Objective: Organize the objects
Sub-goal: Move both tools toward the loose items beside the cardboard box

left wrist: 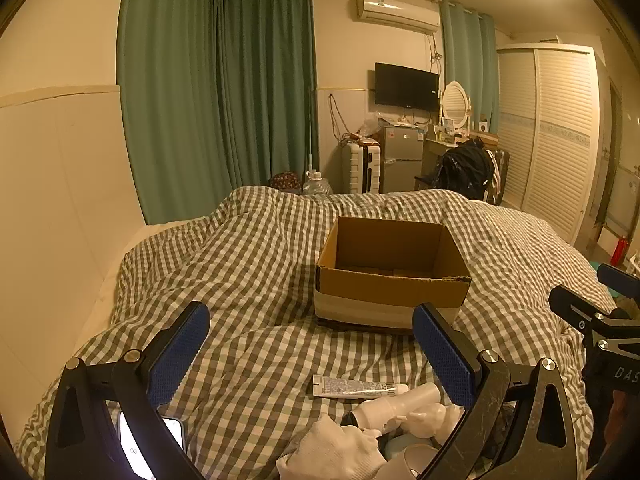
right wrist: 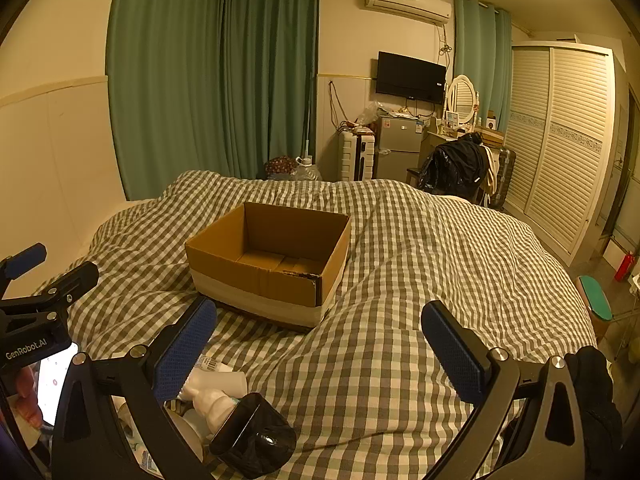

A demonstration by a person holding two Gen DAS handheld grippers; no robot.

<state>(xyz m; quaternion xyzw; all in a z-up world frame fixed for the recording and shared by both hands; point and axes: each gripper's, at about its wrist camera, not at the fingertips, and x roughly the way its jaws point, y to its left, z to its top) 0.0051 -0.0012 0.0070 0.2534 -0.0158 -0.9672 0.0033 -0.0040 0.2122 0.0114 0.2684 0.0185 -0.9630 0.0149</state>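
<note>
Two grippers hover low over the near end of a bed, both with their blue-padded fingers spread wide and nothing between them. The left gripper sits above a small heap of things on the gingham duvet: a white tube lying flat with its cap pointing right, a white bottle tipped on its side just nearer than the tube, and a white cloth bunched at the very near edge. A lit phone screen glows at the near left, partly hidden behind the gripper's frame. The right gripper hangs to the right of that heap; from its view the same white bottle lies near its left finger, and a black cup-shaped object lies on its side just right of the bottle, its exact kind hard to tell.

Farther along the duvet, well apart from the heap, stands an open cardboard box with a pale band round its lower wall; its inside looks bare apart from the bottom flaps.

Beyond the foot of the bed are green curtains to the left, a wall-mounted television under an air conditioner, a small grey fridge, a chair draped with dark clothing, and a louvred wardrobe on the far right.
</note>
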